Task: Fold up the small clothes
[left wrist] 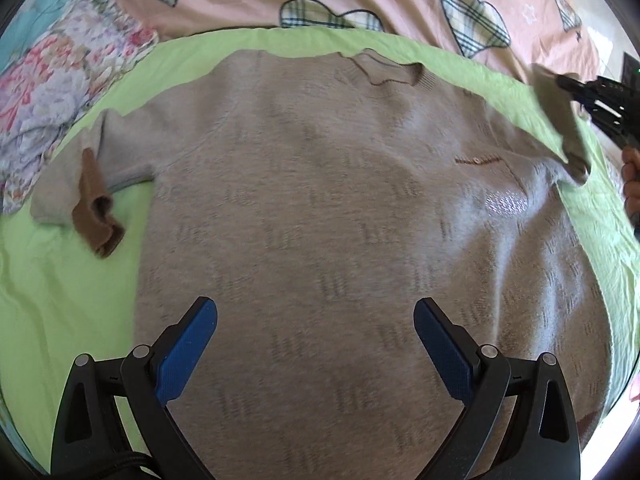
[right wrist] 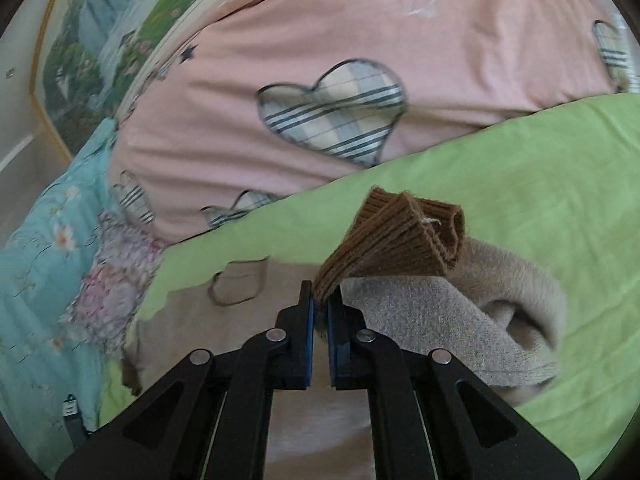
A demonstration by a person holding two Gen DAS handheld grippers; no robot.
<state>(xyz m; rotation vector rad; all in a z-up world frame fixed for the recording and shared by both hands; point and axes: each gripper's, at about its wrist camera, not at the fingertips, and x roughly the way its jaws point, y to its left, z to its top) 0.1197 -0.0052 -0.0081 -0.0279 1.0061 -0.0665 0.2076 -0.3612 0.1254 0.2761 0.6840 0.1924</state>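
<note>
We see a fuzzy grey knit sweater (left wrist: 320,200) spread flat on the green sheet (left wrist: 60,280); our left claw (left wrist: 316,320) hangs wide above its body; our right claw (right wrist: 319,308) pinches the ribbed brown cuff (right wrist: 396,240), sleeve lifted. A pink heart-patterned quilt (right wrist: 360,20) and a floral blanket (left wrist: 52,80) lie beyond.

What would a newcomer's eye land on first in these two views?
The grey sweater spread front-up on the green sheet fills the left wrist view, with the left gripper open above its lower body. In the right wrist view, the right gripper is shut on the brown ribbed cuff of one sleeve, lifted off the sheet. Behind lies a pink quilt with plaid hearts.
</note>
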